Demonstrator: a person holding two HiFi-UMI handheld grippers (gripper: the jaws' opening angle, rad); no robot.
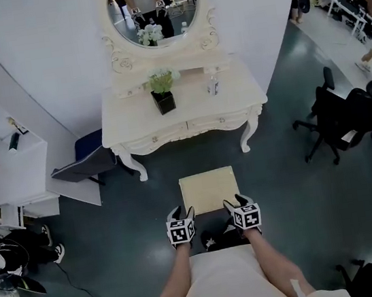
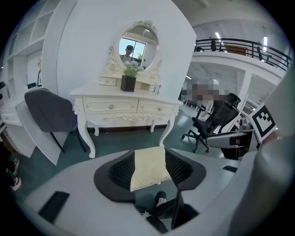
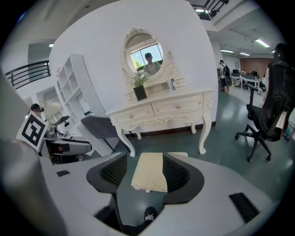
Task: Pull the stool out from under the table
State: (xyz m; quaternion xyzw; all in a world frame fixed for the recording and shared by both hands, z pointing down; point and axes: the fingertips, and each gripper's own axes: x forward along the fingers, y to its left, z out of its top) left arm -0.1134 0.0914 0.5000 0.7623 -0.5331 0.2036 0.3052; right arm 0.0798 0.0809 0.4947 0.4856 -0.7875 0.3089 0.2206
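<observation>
Head view | cream square cushioned stool (image 1: 209, 190) stands on dark green floor (image 1: 305, 217), clear of white carved table (image 1: 126, 111) front edge | stool just ahead of both, equally near | left gripper (image 1: 181, 213) and right gripper (image 1: 235, 201) wide apart, holding nothing

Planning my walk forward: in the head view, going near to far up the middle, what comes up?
Stool → table → plant → mirror.
</observation>
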